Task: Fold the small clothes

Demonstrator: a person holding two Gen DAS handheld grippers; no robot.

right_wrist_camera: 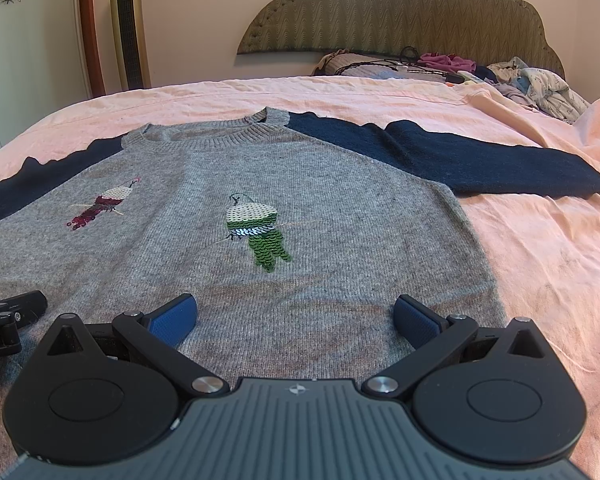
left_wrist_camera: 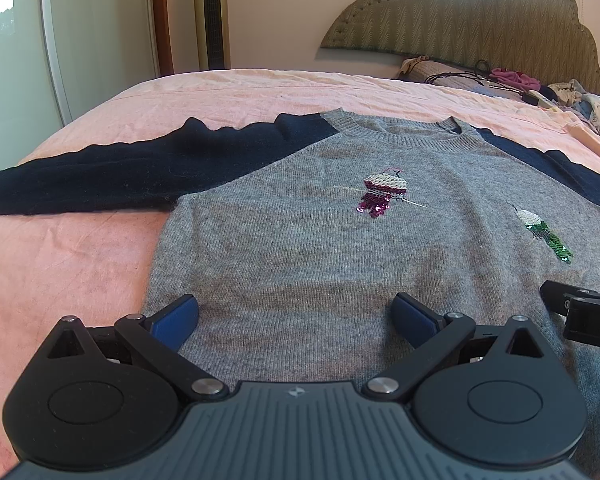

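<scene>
A grey knit sweater (left_wrist_camera: pixel 300 248) (right_wrist_camera: pixel 320 200) with dark navy sleeves lies flat, front up, on a pink bedsheet (left_wrist_camera: pixel 60 264) (right_wrist_camera: pixel 548 264). Two sequin birds decorate it, one maroon (left_wrist_camera: pixel 382 194) (right_wrist_camera: pixel 100 206) and one green (left_wrist_camera: pixel 546 234) (right_wrist_camera: pixel 260 232). The left sleeve (left_wrist_camera: pixel 100 176) and right sleeve (right_wrist_camera: pixel 460 156) stretch straight out. My left gripper (left_wrist_camera: pixel 296 312) hovers open over the sweater's lower left part, blue pads wide apart and holding nothing. My right gripper (right_wrist_camera: pixel 296 314) is open over the lower right part, equally empty. Each gripper shows at the edge of the other's view.
A padded green headboard (right_wrist_camera: pixel 400 12) stands at the far end. Loose clothes, cords and a pillow (right_wrist_camera: pixel 480 70) (left_wrist_camera: pixel 520 84) are piled near it. A tall gold tower fan (left_wrist_camera: pixel 212 16) (right_wrist_camera: pixel 130 24) and a wardrobe door stand beyond the bed's left side.
</scene>
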